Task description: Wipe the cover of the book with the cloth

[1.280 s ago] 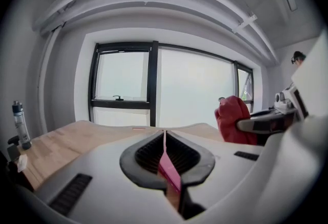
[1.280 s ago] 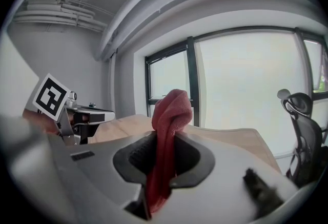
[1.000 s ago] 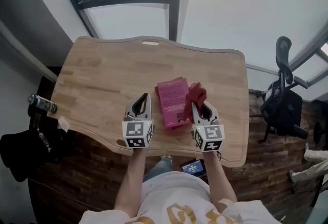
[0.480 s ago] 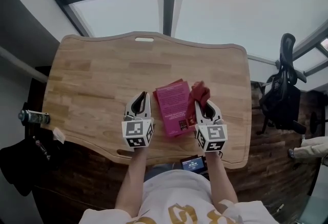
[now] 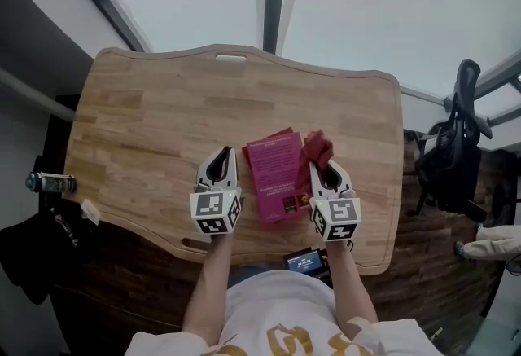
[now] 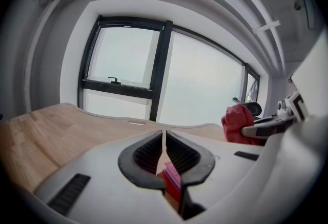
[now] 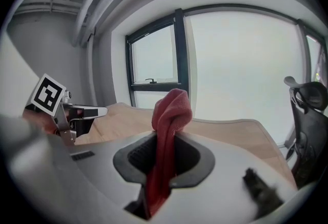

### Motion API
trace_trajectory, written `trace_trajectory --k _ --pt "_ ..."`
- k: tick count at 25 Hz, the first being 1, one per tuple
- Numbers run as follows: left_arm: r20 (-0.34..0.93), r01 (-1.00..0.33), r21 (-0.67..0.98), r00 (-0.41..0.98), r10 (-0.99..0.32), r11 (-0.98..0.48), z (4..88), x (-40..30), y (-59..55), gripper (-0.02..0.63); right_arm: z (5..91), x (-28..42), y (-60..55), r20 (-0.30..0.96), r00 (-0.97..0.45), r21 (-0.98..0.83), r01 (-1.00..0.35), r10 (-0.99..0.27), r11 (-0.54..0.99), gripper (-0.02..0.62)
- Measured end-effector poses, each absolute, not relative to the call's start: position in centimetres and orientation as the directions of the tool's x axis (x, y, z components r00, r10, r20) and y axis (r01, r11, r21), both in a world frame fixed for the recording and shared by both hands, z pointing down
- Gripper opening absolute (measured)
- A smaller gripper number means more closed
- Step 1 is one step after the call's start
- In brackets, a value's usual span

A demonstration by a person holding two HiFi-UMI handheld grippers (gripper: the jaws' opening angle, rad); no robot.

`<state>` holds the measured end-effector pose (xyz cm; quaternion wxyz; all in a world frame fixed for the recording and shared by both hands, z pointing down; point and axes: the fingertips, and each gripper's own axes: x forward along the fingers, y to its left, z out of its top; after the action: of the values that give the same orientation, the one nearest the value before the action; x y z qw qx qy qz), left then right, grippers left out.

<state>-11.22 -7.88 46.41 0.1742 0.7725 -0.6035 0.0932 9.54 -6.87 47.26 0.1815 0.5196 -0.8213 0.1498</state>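
A pink book [image 5: 278, 172] lies flat near the front edge of the wooden table [image 5: 163, 110], between my two grippers. My right gripper [image 5: 325, 175] is shut on a red cloth [image 5: 314, 150], which bunches up above its jaws just right of the book. In the right gripper view the cloth [image 7: 169, 115] stands pinched between the pads. My left gripper [image 5: 222, 170] hovers left of the book, jaws shut with nothing between them. In the left gripper view its tips [image 6: 164, 138] meet, a corner of the book [image 6: 173, 181] shows below them, and the cloth [image 6: 239, 123] hangs at the right.
A black office chair [image 5: 452, 159] stands off the table's right side. A can [image 5: 49, 182] and dark clutter sit on the floor at the left. A phone-like screen [image 5: 307, 262] lies by the table's front edge. Windows run behind the table.
The head view shifted slightly, so the table sits a little differently in frame. Both grippers and the cloth hold about the same places beside the book.
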Motion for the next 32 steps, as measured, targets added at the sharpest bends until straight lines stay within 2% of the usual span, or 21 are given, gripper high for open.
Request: trace_trajectory --k 8,12,32 --pt "0.429 -0.964 0.18 0.258 -0.866 -0.198 49.8 -11.1 -7.6 0.026 50.0 9.8 -7.9 0.501 -0.408 -0.074 -0.899 -0.764 0.431 0.069" --pt "0.467 -0.956 0.219 0.276 -0.84 -0.193 51.4 -11.0 -7.1 0.109 51.2 9.7 -8.4 0.521 -0.41 -0.08 -0.896 -0.748 0.436 0.069" --pt "0.54 -0.903 0.349 0.413 -0.733 -0.252 57.3 -8.1 -8.0 0.143 55.6 9.0 -10.9 0.598 -0.404 -0.05 -0.881 -0.692 0.471 0.069"
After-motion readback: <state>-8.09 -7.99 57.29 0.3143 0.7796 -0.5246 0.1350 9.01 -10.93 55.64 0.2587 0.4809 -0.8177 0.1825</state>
